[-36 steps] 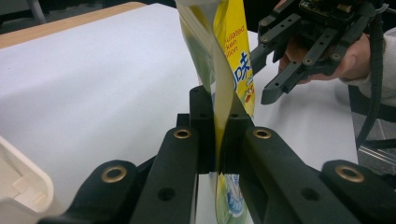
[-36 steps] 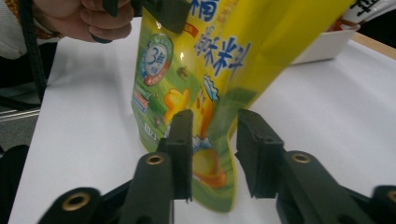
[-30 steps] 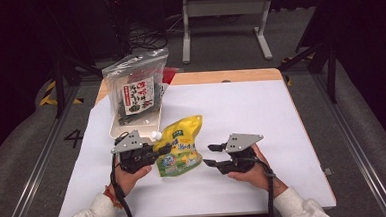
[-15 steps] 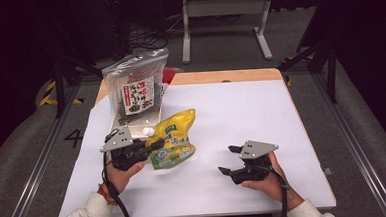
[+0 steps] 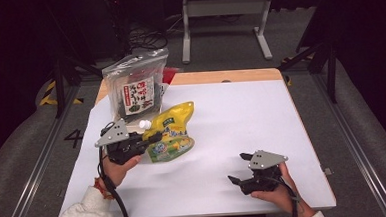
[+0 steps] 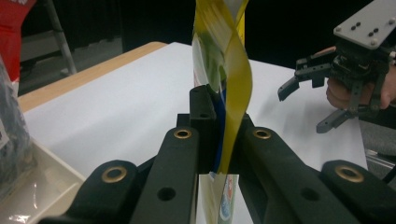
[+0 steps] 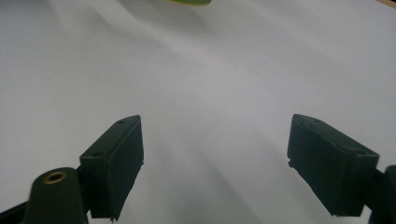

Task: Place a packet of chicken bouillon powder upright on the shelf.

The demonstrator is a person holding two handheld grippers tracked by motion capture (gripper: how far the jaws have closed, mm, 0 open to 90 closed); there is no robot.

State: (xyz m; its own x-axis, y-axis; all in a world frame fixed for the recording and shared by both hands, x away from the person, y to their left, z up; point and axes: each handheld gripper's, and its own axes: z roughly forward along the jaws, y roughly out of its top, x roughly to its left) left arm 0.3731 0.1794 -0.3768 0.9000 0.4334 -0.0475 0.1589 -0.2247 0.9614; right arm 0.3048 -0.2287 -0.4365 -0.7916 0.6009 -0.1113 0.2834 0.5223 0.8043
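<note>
So since a second ago my right gripper (image 5: 240, 178) has let go of the yellow plastic spouted pouch (image 5: 172, 134) and slid off toward the near right part of the white table sheet (image 5: 241, 116). Its jaws have just been opening and now stand spread wide with nothing between them, just bare sheet under them in the right gripper view. My left gripper (image 5: 152, 138) has carried the pouch a bit left and up, toward the beige tray (image 5: 113, 126) where the clear bag of dark dried seaweed (image 5: 136, 90) stands.

Left jaws are pinching the pouch by its thin edge, pressed almost together on the film. In the left gripper view the pouch (image 6: 223, 70) twists upright out of the pads (image 6: 203, 116).

My worry: it's floppy and now held one-handed by an edge, so its weight could swing it or let the slick film slip out. Moving too close to the seaweed bag might also knock it over.
</note>
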